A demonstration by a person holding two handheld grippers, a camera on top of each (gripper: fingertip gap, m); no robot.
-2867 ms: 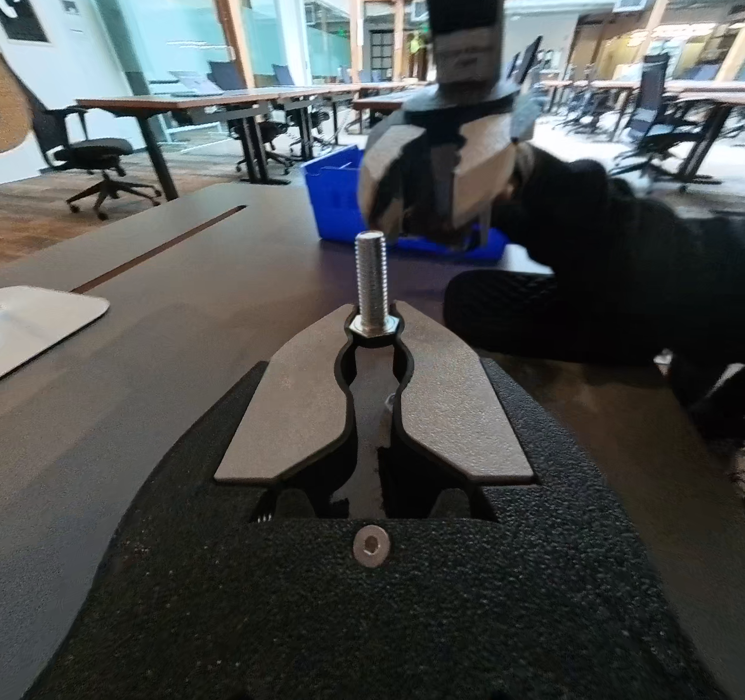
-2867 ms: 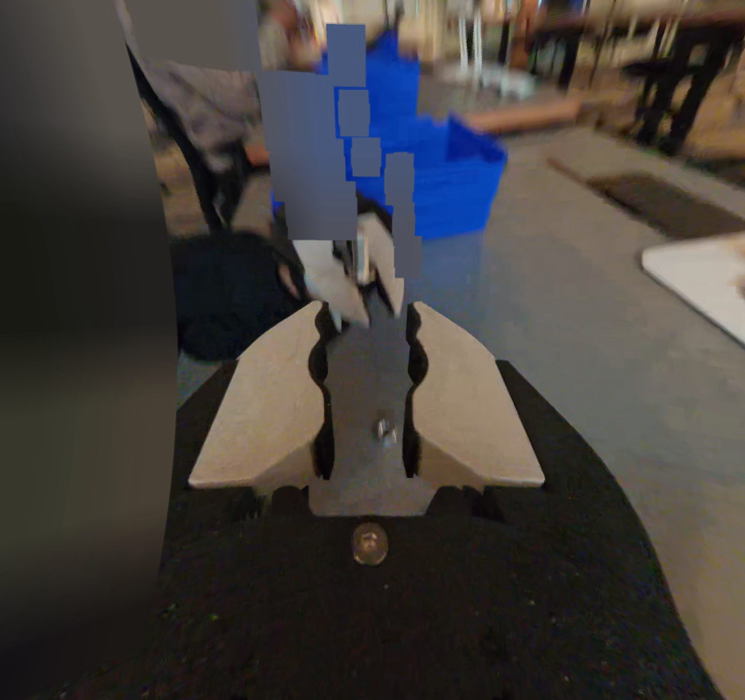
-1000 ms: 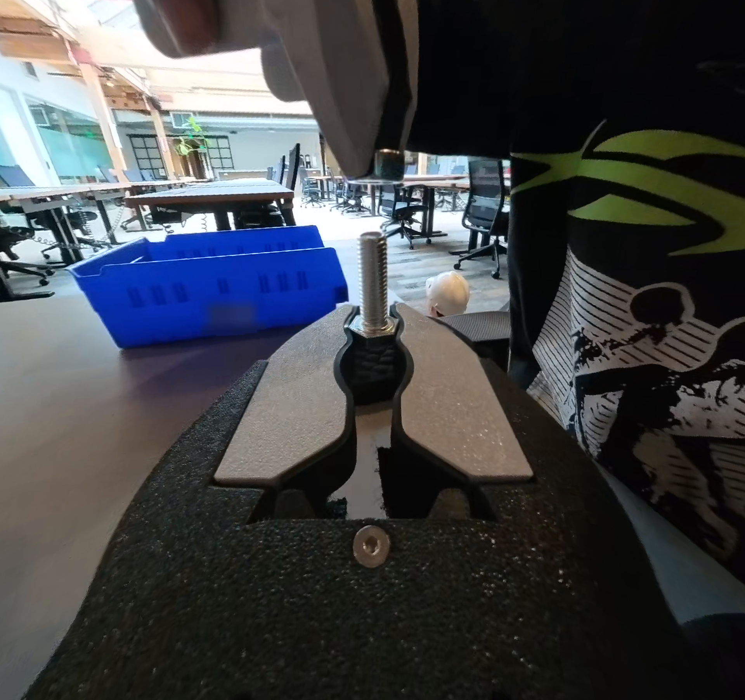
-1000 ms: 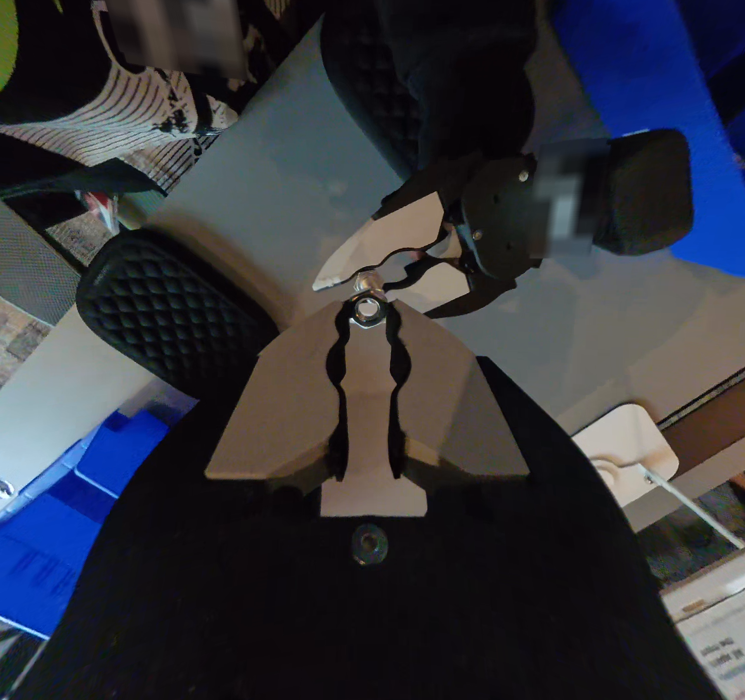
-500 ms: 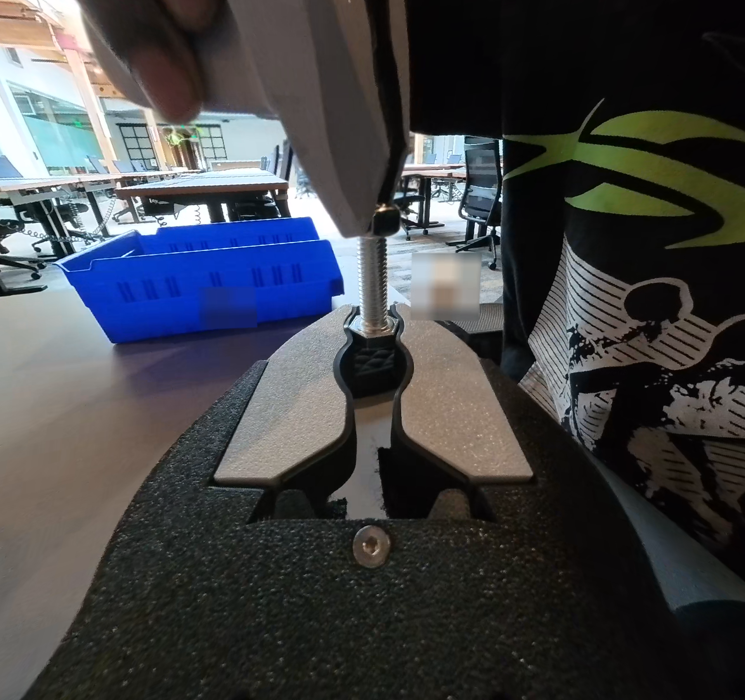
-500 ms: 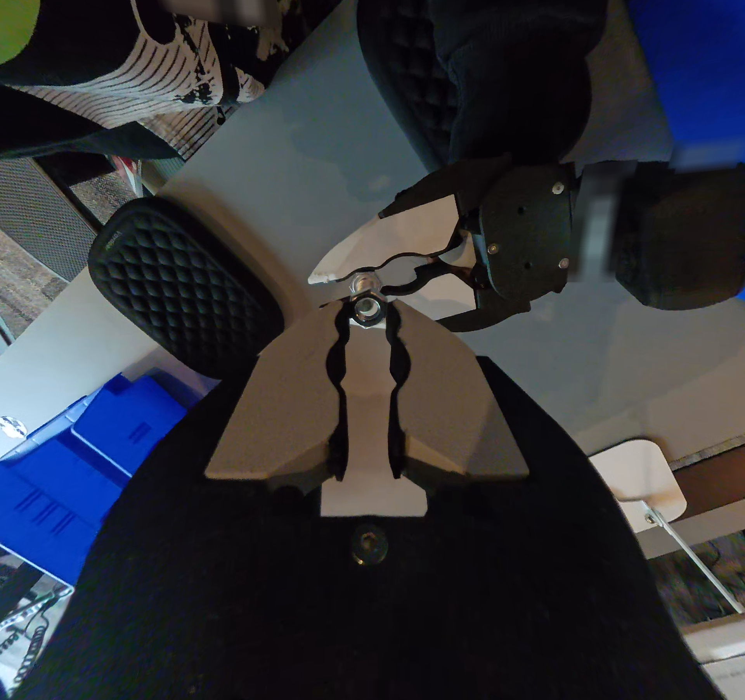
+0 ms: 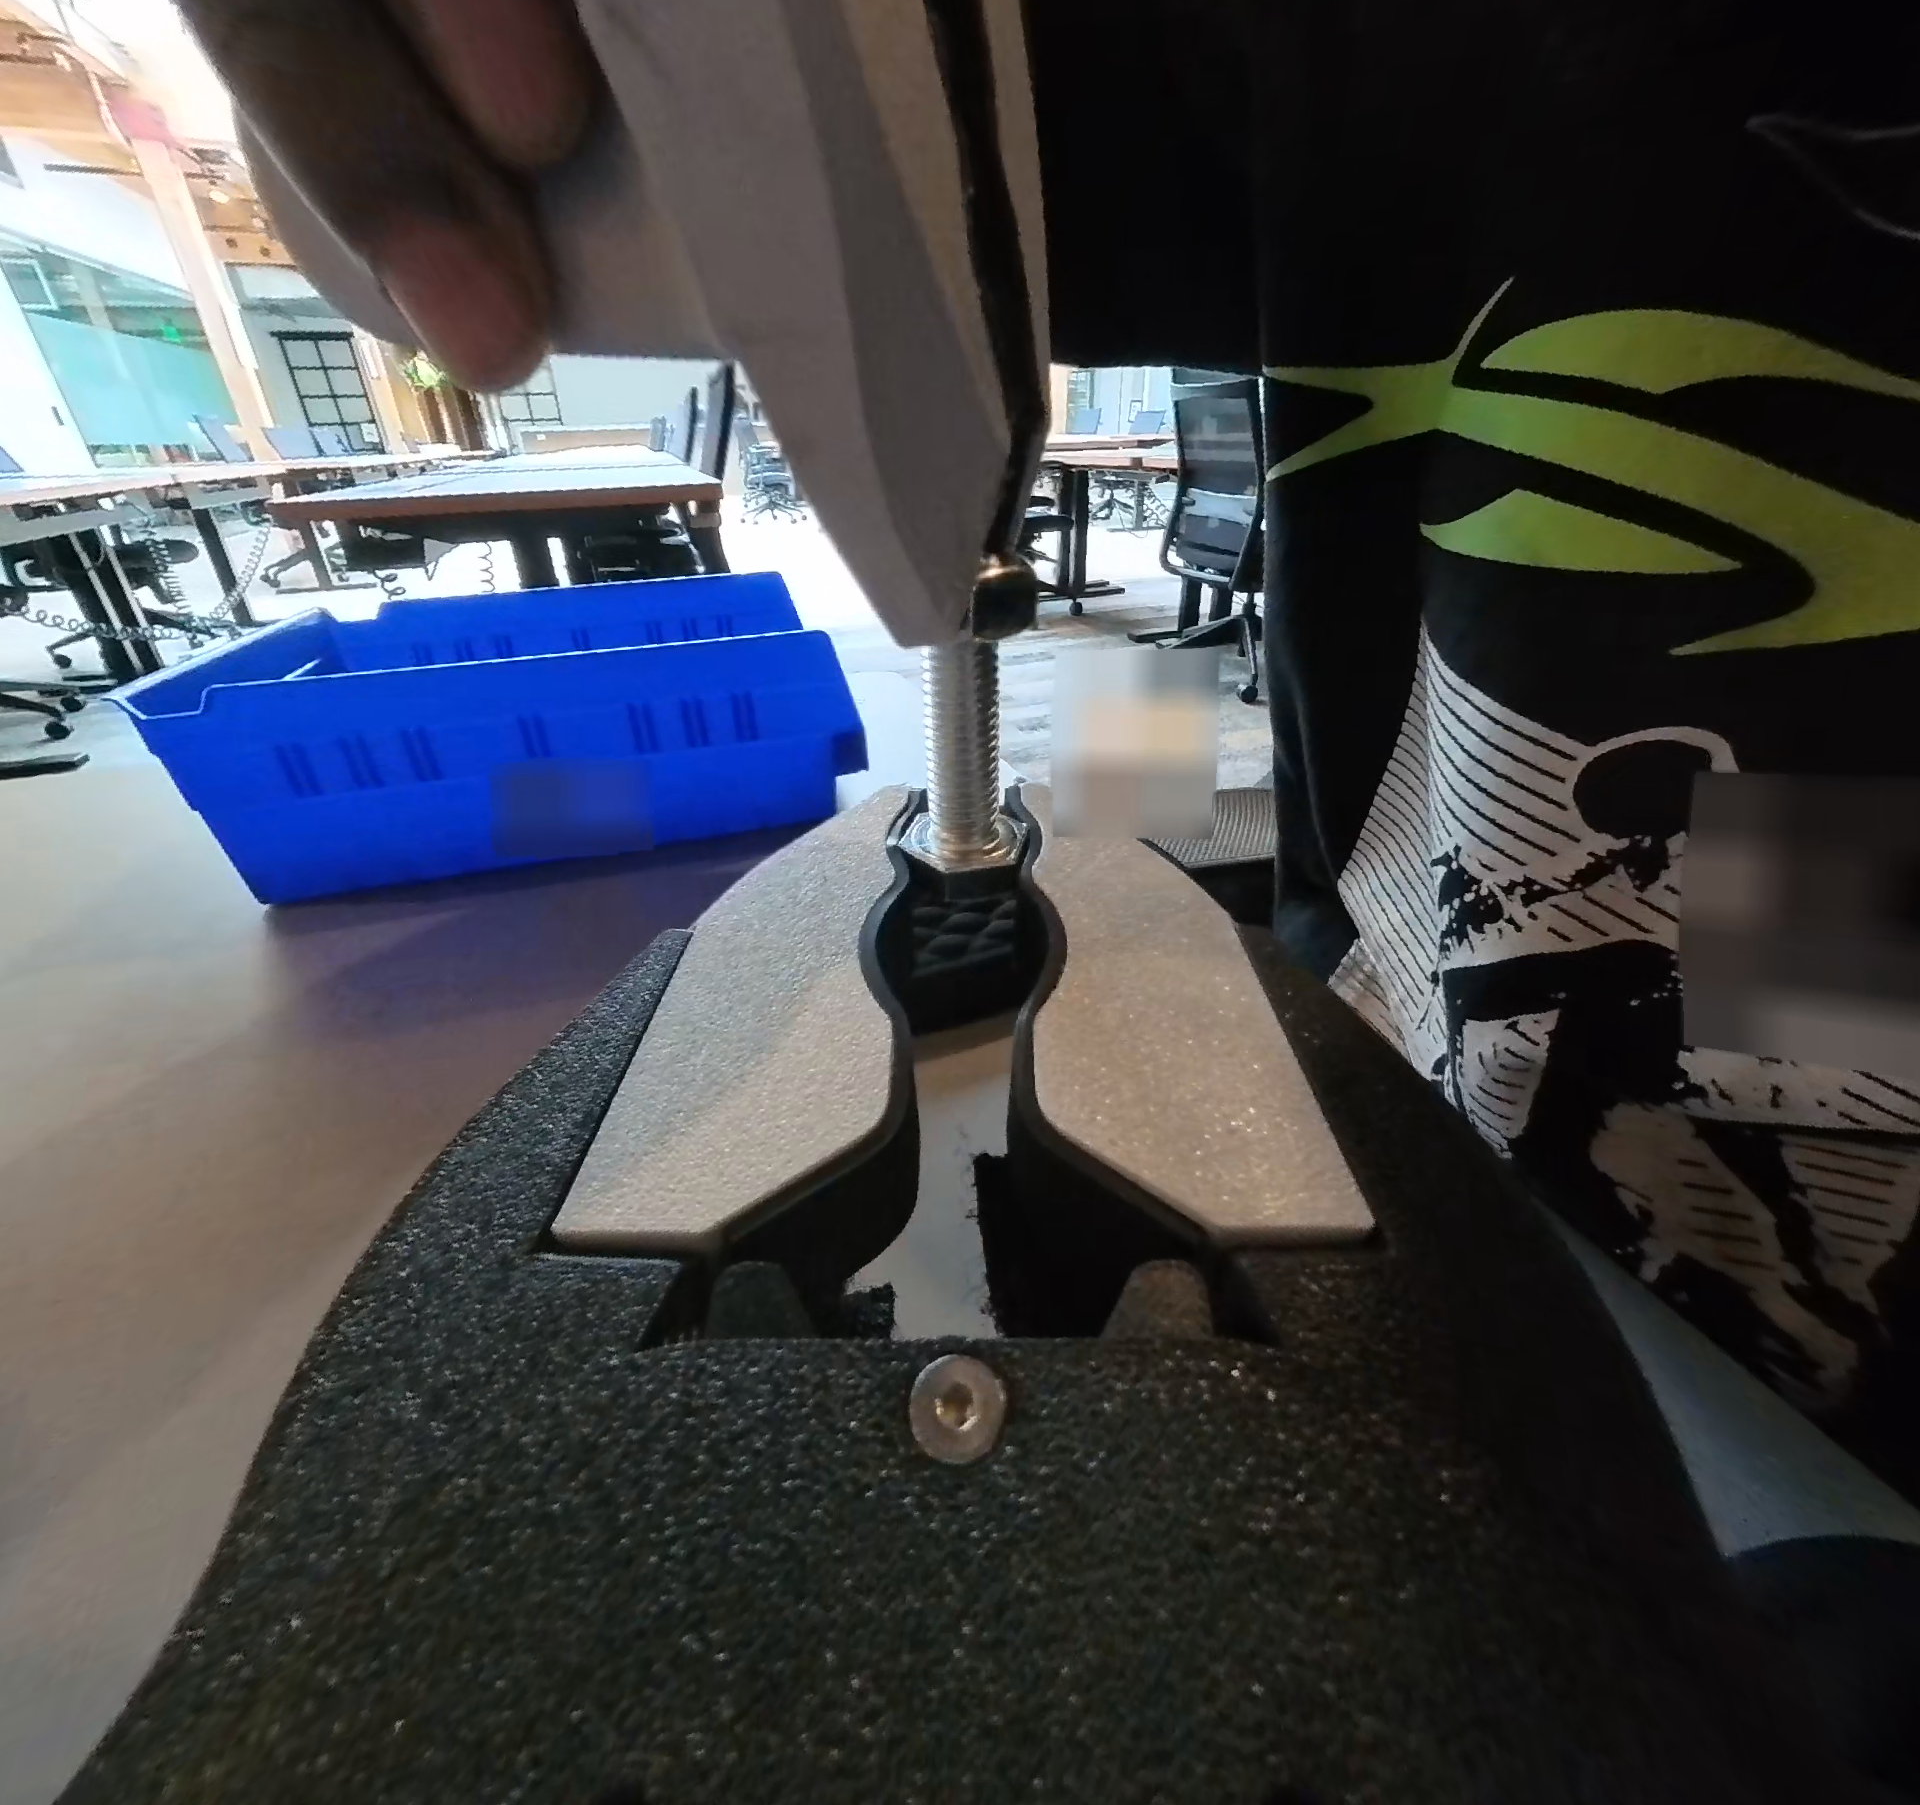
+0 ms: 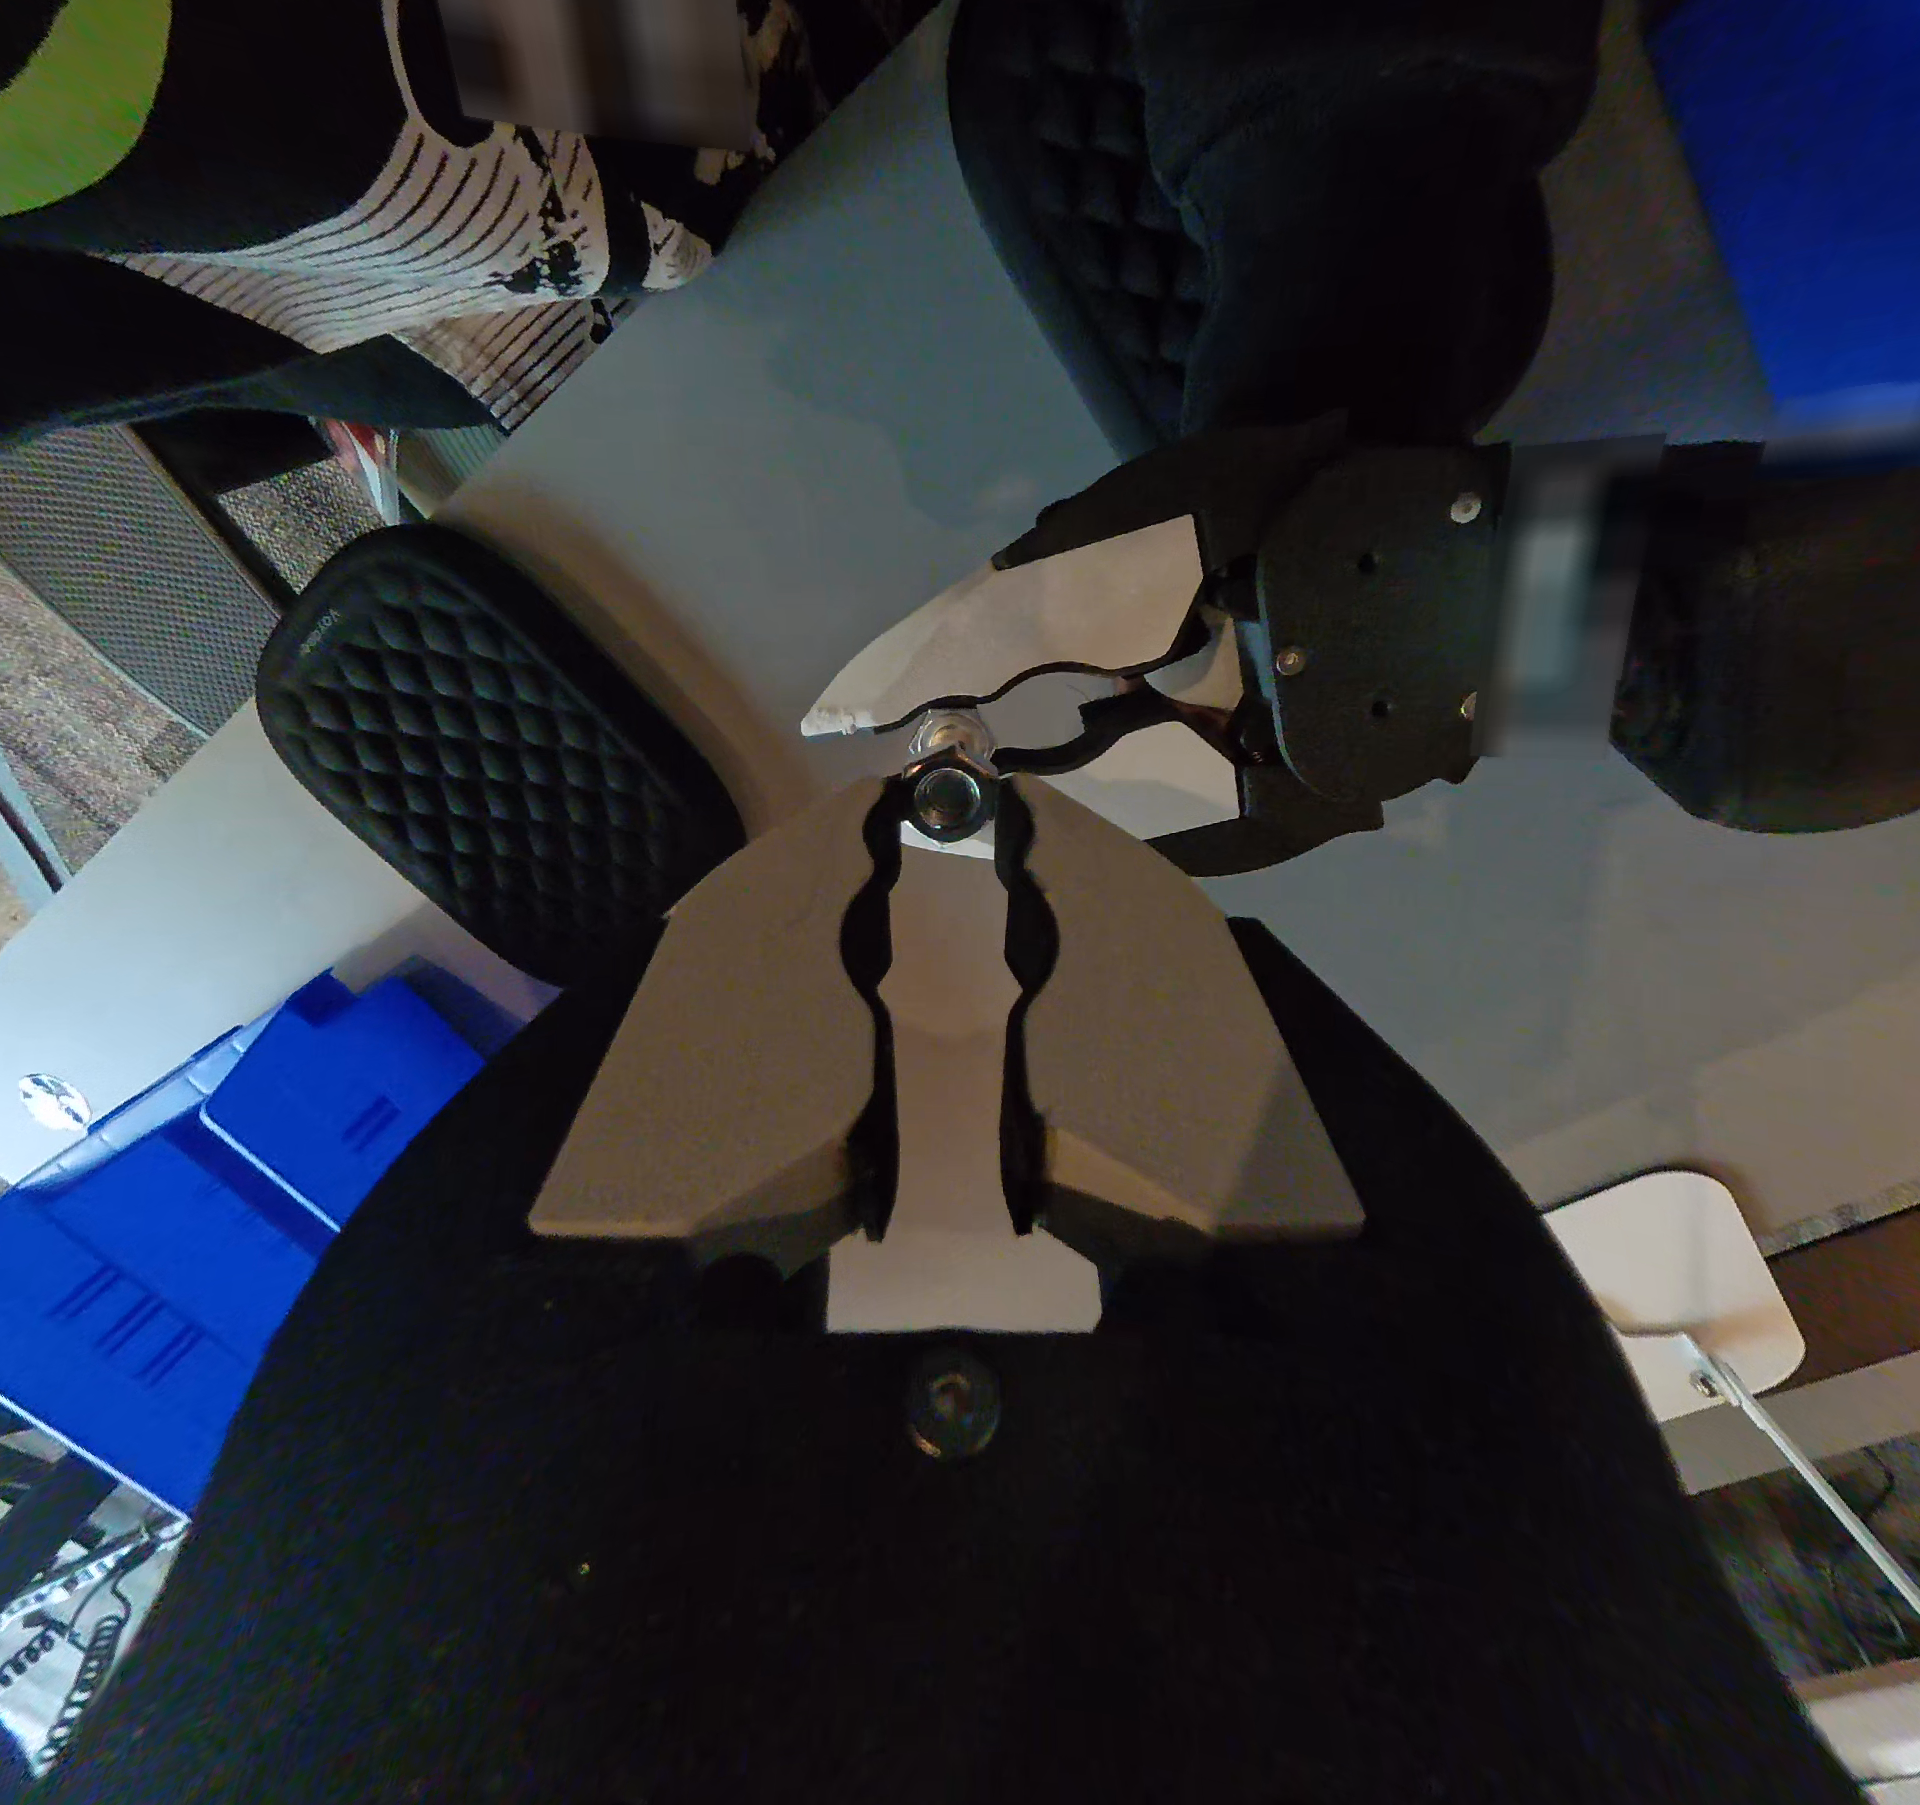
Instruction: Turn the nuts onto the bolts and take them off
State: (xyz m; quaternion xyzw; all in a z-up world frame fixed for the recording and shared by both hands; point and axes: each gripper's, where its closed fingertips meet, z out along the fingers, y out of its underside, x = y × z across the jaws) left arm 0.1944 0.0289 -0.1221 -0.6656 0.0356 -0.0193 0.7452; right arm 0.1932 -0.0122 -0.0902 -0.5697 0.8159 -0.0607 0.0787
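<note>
Where the left wrist view looks along its jaws, the bolt is held upright by its hex head in the left gripper, threads up; the right gripper sits directly atop its tip.

From the right wrist view, the nut is pinched in narrow jaws, bore in line with the bolt's axis, over the table.

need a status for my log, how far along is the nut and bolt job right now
Done: the left gripper holds the bolt upright by its head, and the right gripper has brought a nut onto the bolt's tip. In hand: starting the nut on the threads; the shaft below it is bare. Left: turning the nut down, then taking it off.
</note>
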